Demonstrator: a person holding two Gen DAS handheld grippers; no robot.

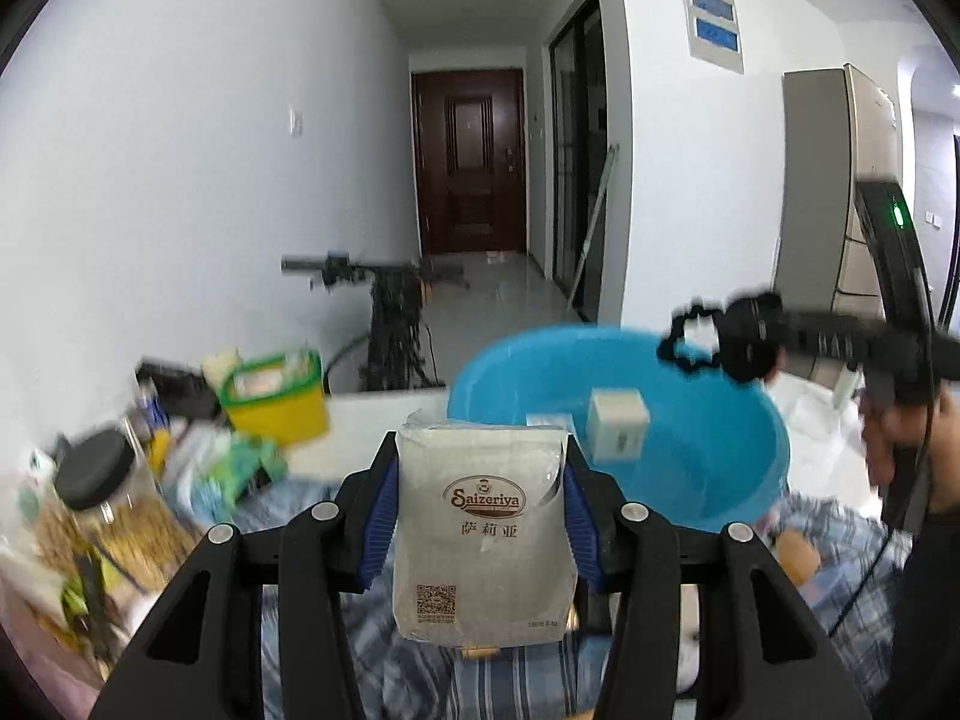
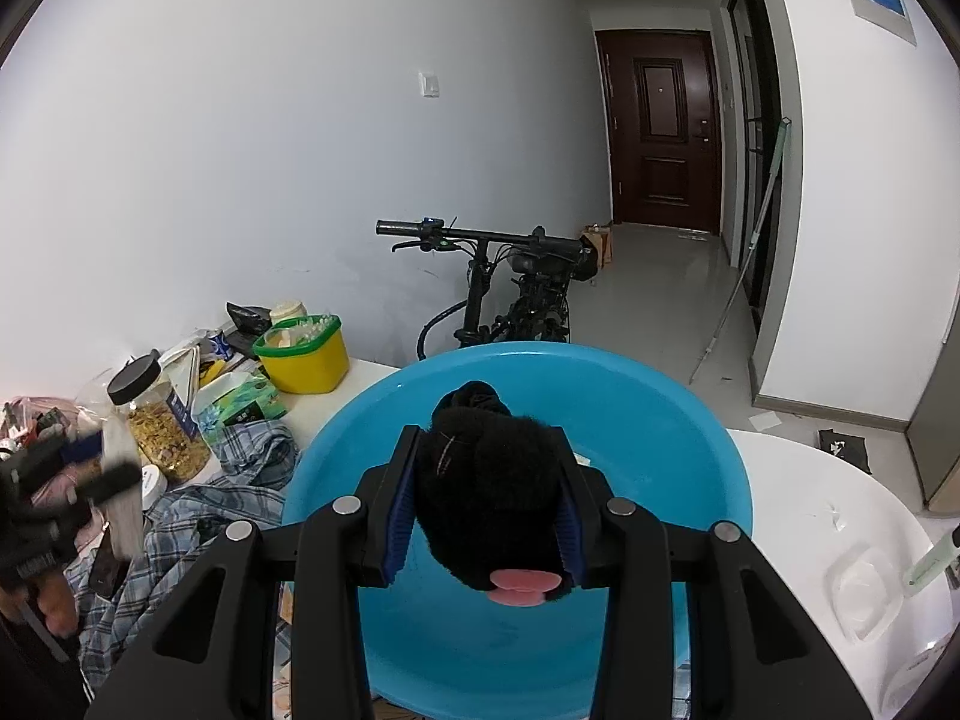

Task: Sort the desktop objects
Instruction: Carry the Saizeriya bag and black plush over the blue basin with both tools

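Note:
My left gripper is shut on a grey Saizeriya tissue packet, held upright above the plaid cloth, just left of the blue basin. A small white box lies inside the basin. My right gripper is shut on a black fuzzy toy with a pink tongue, held over the blue basin. In the left wrist view the right gripper shows blurred above the basin's far rim. In the right wrist view the left gripper shows blurred at the left with the packet.
A yellow tub with a green rim, a jar with a black lid, a green tissue pack and other clutter stand on the white table's left side. A plaid shirt lies beside the basin. A clear plastic tray sits at right.

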